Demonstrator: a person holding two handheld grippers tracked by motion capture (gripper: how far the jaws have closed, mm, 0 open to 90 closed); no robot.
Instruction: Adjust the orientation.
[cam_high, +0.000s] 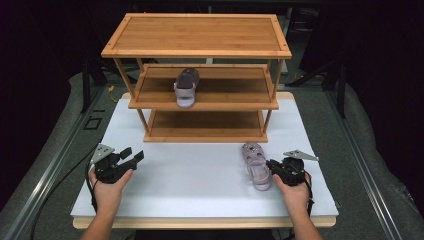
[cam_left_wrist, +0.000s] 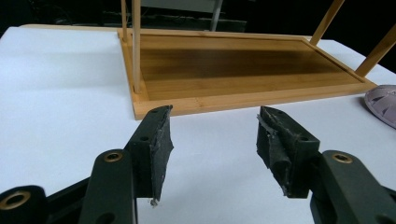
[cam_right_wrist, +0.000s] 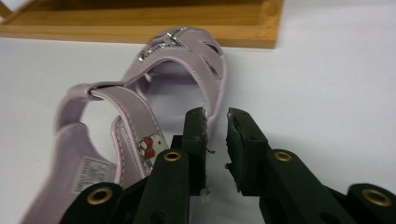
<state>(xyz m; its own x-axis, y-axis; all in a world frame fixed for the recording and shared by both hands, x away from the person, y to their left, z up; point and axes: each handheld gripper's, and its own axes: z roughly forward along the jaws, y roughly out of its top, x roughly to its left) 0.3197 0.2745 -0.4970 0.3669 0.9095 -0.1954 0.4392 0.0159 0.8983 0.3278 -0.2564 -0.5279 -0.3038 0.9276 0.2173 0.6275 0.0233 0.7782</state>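
A lilac child's sandal (cam_high: 255, 161) lies on the white tabletop (cam_high: 190, 175) in front of the bamboo shoe rack (cam_high: 200, 35), toe towards the rack. Its mate (cam_high: 186, 87) sits on the rack's middle shelf. My right gripper (cam_high: 270, 166) is low at the table sandal's right side. In the right gripper view the jaws (cam_right_wrist: 215, 135) stand a narrow gap apart, with the sandal (cam_right_wrist: 140, 107) and its side rim against the left pad and white table showing in the gap. My left gripper (cam_high: 132, 156) hovers open over the table at the left, holding nothing (cam_left_wrist: 212, 144).
The rack's bottom shelf (cam_left_wrist: 243, 65) lies bare just ahead of the left gripper, with a thin post (cam_left_wrist: 136, 46) at its near corner. The sandal's toe (cam_left_wrist: 383, 102) shows at the right edge of that view. The table's front edge (cam_high: 200, 222) is close to both hands.
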